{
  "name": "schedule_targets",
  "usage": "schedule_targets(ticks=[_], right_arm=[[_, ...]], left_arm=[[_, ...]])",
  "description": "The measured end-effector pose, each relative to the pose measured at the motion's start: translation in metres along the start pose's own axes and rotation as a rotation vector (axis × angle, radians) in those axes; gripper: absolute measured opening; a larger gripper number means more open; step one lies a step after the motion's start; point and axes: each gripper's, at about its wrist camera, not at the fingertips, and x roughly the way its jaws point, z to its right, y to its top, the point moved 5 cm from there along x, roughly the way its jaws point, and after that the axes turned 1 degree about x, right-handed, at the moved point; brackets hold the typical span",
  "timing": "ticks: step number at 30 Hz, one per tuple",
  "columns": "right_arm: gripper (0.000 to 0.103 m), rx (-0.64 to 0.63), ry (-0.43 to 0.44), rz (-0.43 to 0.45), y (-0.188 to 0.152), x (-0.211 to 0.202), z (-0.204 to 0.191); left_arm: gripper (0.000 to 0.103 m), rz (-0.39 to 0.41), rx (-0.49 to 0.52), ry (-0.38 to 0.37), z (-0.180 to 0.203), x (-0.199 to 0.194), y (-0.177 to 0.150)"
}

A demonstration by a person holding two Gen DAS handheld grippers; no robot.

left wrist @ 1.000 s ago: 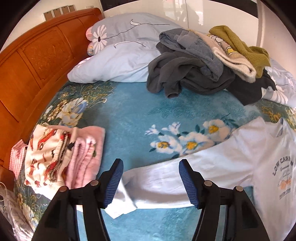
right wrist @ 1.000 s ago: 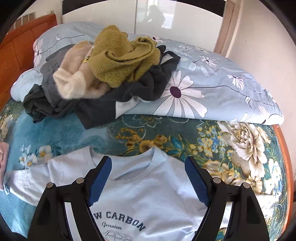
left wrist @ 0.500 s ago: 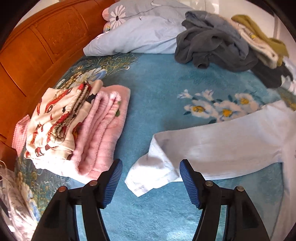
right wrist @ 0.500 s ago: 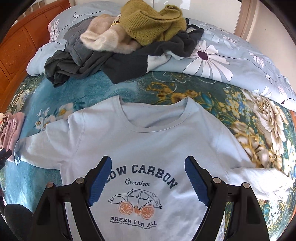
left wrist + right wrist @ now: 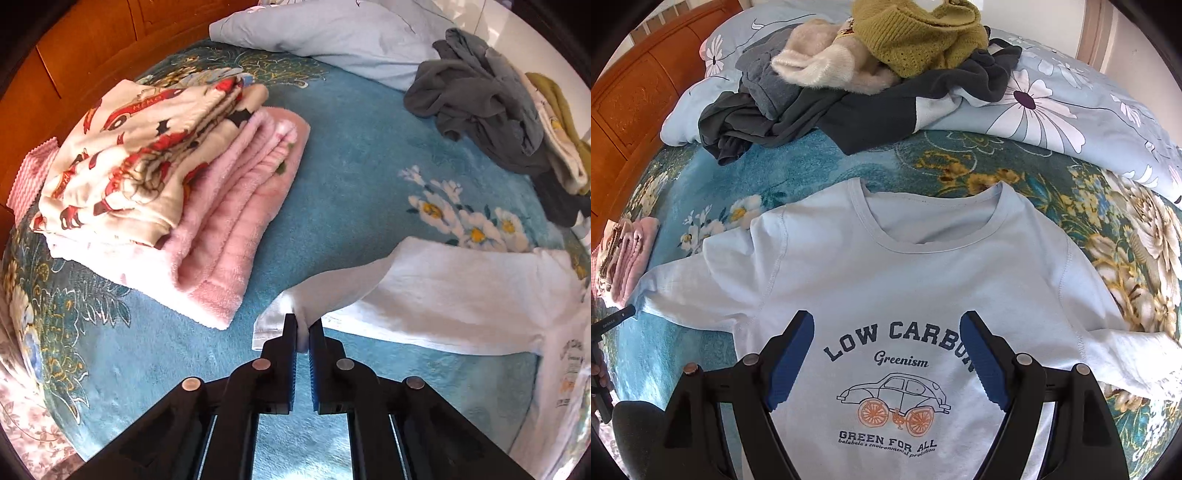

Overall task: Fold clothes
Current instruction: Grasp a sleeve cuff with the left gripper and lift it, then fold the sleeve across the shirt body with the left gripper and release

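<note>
Two folded items, a printed cream garment on a pink fleece, make the finished stack (image 5: 162, 192) at the far left of the bed (image 5: 351, 155), close to where the work is happening. Just right of it the left claw (image 5: 303, 332) has just been closing and now pinches the cuff of the shirt's sleeve (image 5: 443, 295) between its pads. The bite looks shallow, near the cuff's edge, so a quick pull could let the fabric slide out, and a wide swing could clip the stack and spoil it. Further right, the pale blue long-sleeved shirt (image 5: 905, 266) lies flat, print up, in the middle of the bed. Over its chest hangs the right claw (image 5: 886, 362), jaws wide apart and holding nothing; with the body unpinned, dragging the sleeve across may pull the whole shirt askew or wrinkle it. Behind, the unfolded clothes pile (image 5: 871, 74) leans on the quilt (image 5: 1089, 110), well apart from the shirt.
</note>
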Motion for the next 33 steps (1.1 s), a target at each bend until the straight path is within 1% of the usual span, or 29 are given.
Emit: schedule_targets(ticks=[2, 5, 7, 10, 11, 13, 15, 17, 18, 19, 21, 24, 26, 28, 30, 31, 32, 33], right_arm=[[0.082, 0.005, 0.009, 0.014, 0.001, -0.004, 0.001], [0.082, 0.028, 0.024, 0.033, 0.003, -0.012, 0.01], [0.082, 0.048, 0.034, 0.045, 0.004, -0.018, 0.017], [0.082, 0.079, 0.046, 0.066, 0.004, -0.027, 0.031], [0.082, 0.092, 0.046, 0.074, 0.004, -0.031, 0.037], [0.082, 0.124, 0.041, 0.087, 0.002, -0.039, 0.054], [0.082, 0.162, 0.034, 0.092, -0.003, -0.046, 0.073], [0.082, 0.196, 0.021, 0.101, -0.01, -0.054, 0.095], [0.082, 0.213, 0.013, 0.104, -0.015, -0.058, 0.106], [0.082, 0.231, 0.002, 0.107, -0.021, -0.062, 0.117], [0.082, 0.268, -0.018, 0.113, -0.032, -0.069, 0.139], [0.082, 0.318, -0.039, 0.098, -0.05, -0.074, 0.165], [0.082, 0.342, -0.054, 0.083, -0.061, -0.076, 0.179], [0.082, 0.362, -0.06, 0.072, -0.07, -0.075, 0.189], [0.082, 0.377, -0.065, 0.062, -0.076, -0.073, 0.195], [0.082, 0.383, -0.065, 0.057, -0.078, -0.071, 0.196], [0.082, 0.389, -0.062, 0.054, -0.079, -0.07, 0.196], [0.082, 0.39, -0.056, 0.052, -0.08, -0.069, 0.194]], left_arm=[[0.006, 0.016, -0.048, -0.096, 0.006, -0.024, 0.009], [0.006, 0.055, -0.057, -0.3, 0.04, -0.073, 0.025], [0.006, 0.069, -0.006, -0.446, 0.078, -0.102, 0.04], [0.006, 0.064, 0.072, -0.605, 0.143, -0.135, 0.046], [0.006, 0.051, 0.09, -0.649, 0.166, -0.139, 0.046], [0.006, -0.014, 0.113, -0.745, 0.216, -0.14, 0.041], [0.006, -0.064, 0.171, -0.782, 0.271, -0.136, 0.029], [0.006, -0.097, 0.24, -0.774, 0.317, -0.128, 0.007], [0.006, -0.121, 0.258, -0.774, 0.338, -0.12, -0.003], [0.006, -0.142, 0.27, -0.771, 0.356, -0.111, -0.013], [0.006, -0.196, 0.275, -0.741, 0.384, -0.089, -0.033], [0.007, -0.255, 0.302, -0.675, 0.417, -0.06, -0.057], [0.008, -0.308, 0.326, -0.637, 0.425, -0.045, -0.077], [0.01, -0.329, 0.338, -0.612, 0.43, -0.036, -0.089], [0.018, -0.324, 0.334, -0.6, 0.433, -0.032, -0.092], [0.032, -0.322, 0.331, -0.595, 0.435, -0.031, -0.093], [0.049, -0.331, 0.312, -0.616, 0.433, -0.033, -0.091], [0.055, -0.341, 0.294, -0.637, 0.431, -0.035, -0.09]])
